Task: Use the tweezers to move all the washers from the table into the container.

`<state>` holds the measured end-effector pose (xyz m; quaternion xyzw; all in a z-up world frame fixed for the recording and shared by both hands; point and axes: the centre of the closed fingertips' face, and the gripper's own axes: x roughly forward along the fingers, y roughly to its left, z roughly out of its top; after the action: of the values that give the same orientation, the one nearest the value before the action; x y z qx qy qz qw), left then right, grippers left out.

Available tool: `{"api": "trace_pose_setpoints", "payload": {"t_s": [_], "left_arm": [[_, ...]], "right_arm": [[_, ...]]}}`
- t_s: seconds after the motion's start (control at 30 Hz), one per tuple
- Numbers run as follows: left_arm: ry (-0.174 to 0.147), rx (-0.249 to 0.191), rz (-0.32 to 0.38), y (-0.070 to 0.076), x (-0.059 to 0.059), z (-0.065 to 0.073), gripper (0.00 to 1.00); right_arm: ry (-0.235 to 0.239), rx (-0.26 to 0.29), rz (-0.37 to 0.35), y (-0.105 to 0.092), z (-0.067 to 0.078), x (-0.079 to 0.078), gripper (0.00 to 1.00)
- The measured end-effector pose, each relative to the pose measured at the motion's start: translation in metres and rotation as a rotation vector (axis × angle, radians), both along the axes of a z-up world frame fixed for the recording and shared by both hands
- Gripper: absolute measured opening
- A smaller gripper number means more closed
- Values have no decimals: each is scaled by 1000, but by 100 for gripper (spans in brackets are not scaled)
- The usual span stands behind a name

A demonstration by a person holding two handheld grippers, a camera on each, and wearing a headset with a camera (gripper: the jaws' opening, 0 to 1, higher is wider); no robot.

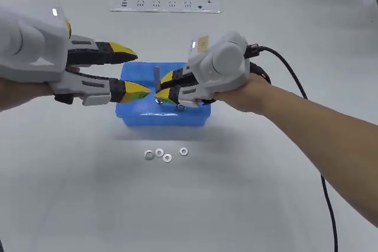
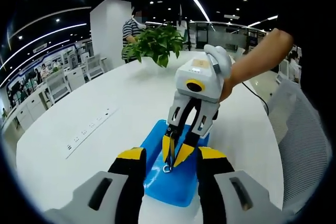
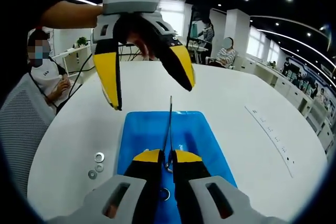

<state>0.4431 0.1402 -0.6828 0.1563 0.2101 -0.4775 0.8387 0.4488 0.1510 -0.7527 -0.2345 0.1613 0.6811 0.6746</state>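
A blue container (image 1: 165,116) sits mid-table. Over it my right gripper (image 1: 166,88) is shut on the grey tweezers (image 1: 157,76), whose thin arms run forward over the container's floor (image 3: 142,129) in the right gripper view, tweezers (image 3: 170,124). A washer (image 3: 165,193) lies inside the container below my jaws. A small ring (image 2: 167,169) shows at the right gripper's (image 2: 175,154) tips; I cannot tell whether it is held. My left gripper (image 1: 134,70) hovers open at the container's left edge, facing the right one, left gripper (image 3: 152,94). Several washers (image 1: 160,154) lie on the table in front of the container.
A white power strip (image 1: 165,6) lies at the far side of the table. The right gripper's black cable (image 1: 295,81) trails off to the right. A potted plant (image 2: 155,43) stands at the table's end. A mesh chair (image 3: 21,124) and seated people are beyond the table.
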Motion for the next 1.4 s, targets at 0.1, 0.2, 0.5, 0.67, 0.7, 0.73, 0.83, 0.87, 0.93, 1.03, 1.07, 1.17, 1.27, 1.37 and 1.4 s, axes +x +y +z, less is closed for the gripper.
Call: {"api": "trace_pose_setpoints", "payload": {"t_s": [0.1, 0.2, 0.5, 0.67, 0.7, 0.73, 0.83, 0.87, 0.93, 1.03, 1.07, 1.17, 1.27, 1.37, 1.4], "left_arm": [[-5, -6, -25, -8, 2, 1, 33], [-7, -1, -43, -14, 5, -1, 29], [-28, 19, -103, -24, 8, -3, 9], [-29, 21, -111, -24, 8, -4, 8], [-27, 21, -114, -25, 7, -4, 7], [-28, 23, -113, -25, 7, -4, 7], [-31, 28, -120, -25, 6, -4, 6], [-31, 30, -119, -25, 6, -4, 6], [-29, 31, -119, -25, 6, -4, 6], [-28, 36, -118, -24, 6, -4, 6], [-28, 38, -119, -23, 6, -3, 5], [-28, 37, -121, -23, 5, -2, 5], [-28, 34, -122, -24, 4, 1, 5], [-30, 35, -124, -24, 2, 4, 5], [-31, 35, -124, -24, 1, 6, 5]], "right_arm": [[-3, 0, 1, -1, 0, -1, 9], [-3, 0, 3, -1, 0, -1, 9], [-13, -7, 22, -1, 0, -1, 9], [-10, -5, 20, -1, -1, -1, 10], [-10, -7, 23, -1, -1, -2, 10], [-14, -9, 25, -1, -1, -2, 10], [-16, -13, 28, -1, -1, -2, 11], [-18, -16, 28, 0, -1, -2, 11], [-19, -18, 25, 0, -2, -1, 11], [-19, -20, 24, 0, -2, 0, 12], [-20, -21, 24, 0, -2, 0, 12], [-19, -20, 22, 0, 0, -2, 12], [-23, -18, 15, 0, 4, -3, 13], [-24, -17, 10, -1, 7, -4, 13], [-24, -15, 8, -1, 9, -5, 14]]}}
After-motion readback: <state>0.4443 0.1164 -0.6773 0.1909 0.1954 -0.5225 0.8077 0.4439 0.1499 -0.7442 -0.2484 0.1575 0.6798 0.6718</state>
